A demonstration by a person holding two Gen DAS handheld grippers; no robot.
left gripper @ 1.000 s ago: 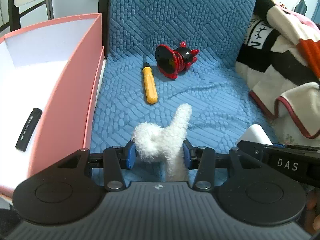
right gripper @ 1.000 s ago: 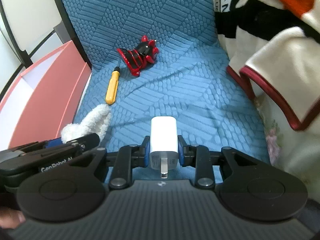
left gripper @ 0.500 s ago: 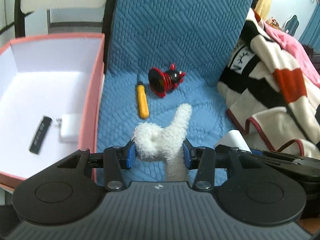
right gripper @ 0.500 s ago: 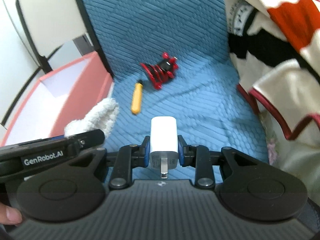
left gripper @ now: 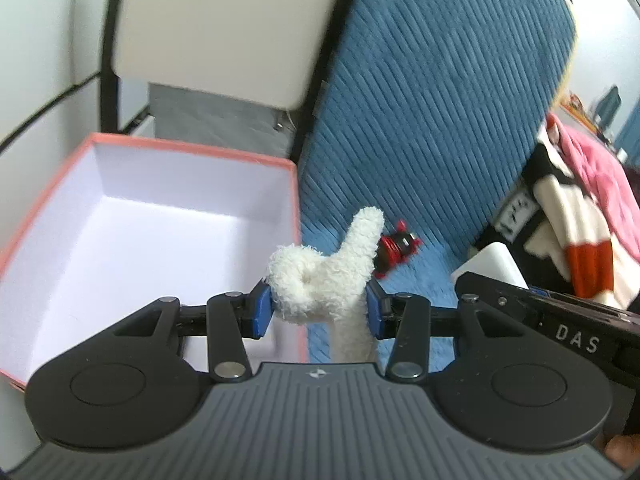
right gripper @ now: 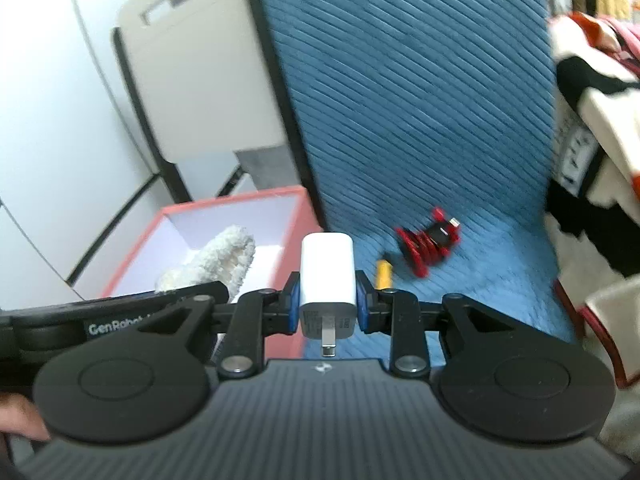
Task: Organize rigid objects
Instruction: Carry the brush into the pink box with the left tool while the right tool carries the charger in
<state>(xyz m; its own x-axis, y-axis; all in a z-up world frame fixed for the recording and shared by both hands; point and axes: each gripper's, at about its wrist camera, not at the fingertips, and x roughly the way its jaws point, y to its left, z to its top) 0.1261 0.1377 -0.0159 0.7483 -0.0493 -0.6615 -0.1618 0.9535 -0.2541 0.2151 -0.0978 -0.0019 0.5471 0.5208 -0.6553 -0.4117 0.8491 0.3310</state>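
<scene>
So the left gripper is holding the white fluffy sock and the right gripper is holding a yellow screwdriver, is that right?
Not quite. The left gripper does hold the white fluffy sock, but the right gripper is shut on a white charger plug, as the right wrist view shows. The yellow screwdriver lies on the blue cushion beyond it.
</scene>
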